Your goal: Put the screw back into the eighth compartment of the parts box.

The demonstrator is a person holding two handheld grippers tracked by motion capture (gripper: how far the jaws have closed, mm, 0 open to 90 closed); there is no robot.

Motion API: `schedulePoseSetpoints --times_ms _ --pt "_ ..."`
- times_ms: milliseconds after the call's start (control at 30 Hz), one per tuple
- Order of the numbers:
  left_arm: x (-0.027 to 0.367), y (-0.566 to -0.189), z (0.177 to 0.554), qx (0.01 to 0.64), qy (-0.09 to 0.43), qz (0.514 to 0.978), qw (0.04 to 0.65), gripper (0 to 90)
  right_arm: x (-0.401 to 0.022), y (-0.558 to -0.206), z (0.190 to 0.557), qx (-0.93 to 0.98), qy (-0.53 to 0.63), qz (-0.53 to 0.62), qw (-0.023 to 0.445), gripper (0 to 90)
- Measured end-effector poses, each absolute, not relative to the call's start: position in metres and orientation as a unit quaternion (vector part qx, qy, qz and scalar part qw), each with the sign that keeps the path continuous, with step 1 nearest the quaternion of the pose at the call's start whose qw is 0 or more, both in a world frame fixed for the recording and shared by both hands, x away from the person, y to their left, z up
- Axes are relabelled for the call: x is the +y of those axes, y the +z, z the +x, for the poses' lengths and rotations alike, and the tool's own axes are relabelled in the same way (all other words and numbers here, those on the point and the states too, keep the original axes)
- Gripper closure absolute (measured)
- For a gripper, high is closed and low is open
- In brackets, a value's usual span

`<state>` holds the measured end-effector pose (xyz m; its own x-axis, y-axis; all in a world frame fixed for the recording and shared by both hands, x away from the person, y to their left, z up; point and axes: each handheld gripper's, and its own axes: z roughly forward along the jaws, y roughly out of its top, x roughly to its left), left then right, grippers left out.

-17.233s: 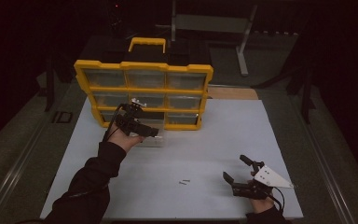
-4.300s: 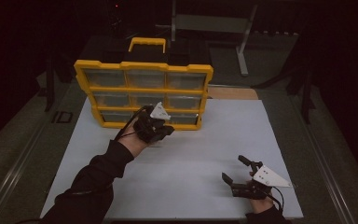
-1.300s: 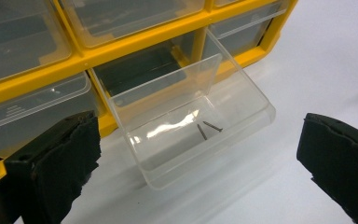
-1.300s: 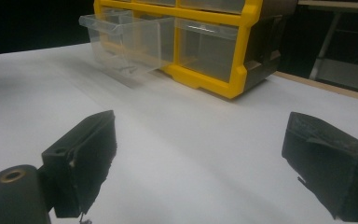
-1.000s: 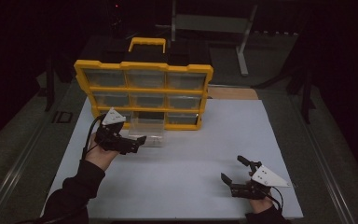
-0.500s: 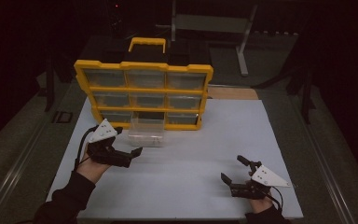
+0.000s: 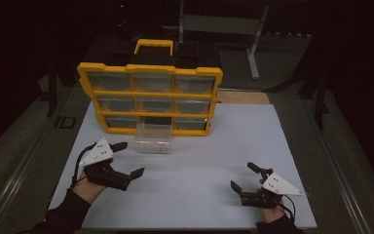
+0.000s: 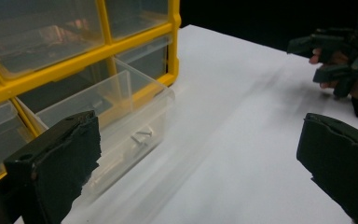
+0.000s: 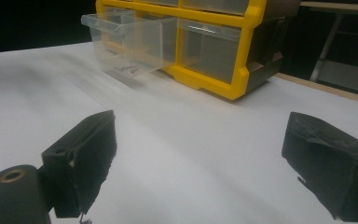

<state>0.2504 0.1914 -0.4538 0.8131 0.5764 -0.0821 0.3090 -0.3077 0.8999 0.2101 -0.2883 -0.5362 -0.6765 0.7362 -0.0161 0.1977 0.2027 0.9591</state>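
While both grippers rest low over the white worktop [image 7: 195, 165], a clear plastic drawer [image 7: 152, 138] stands pulled out of the bottom row of the yellow organizer [image 7: 149, 100], just above the centre of the high view. The drawer juts forward from the middle slot, its front edge sitting on the worktop. Small dark items lie on its floor, possibly screws, though they are too small to name surely. The left gripper [image 7: 128, 159] sits at the lower left of that frame, its fingers spread wide and holding nothing, just short of the drawer and to its left. The right gripper [image 7: 242, 176] is at the lower right, well apart from the drawer, fingers likewise wide and empty. Seen from the left gripper view, the drawer [image 8: 116, 116] fills the left half between the two black fingers.
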Motion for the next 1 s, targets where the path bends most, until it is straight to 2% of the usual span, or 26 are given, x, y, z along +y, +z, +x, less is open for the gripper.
schedulePoseSetpoints --times_ms 1000 --pt "0.211 -0.513 0.228 0.259 0.108 0.787 0.549 0.0 -0.288 -0.537 0.211 0.735 0.546 0.318 0.246 10.2"
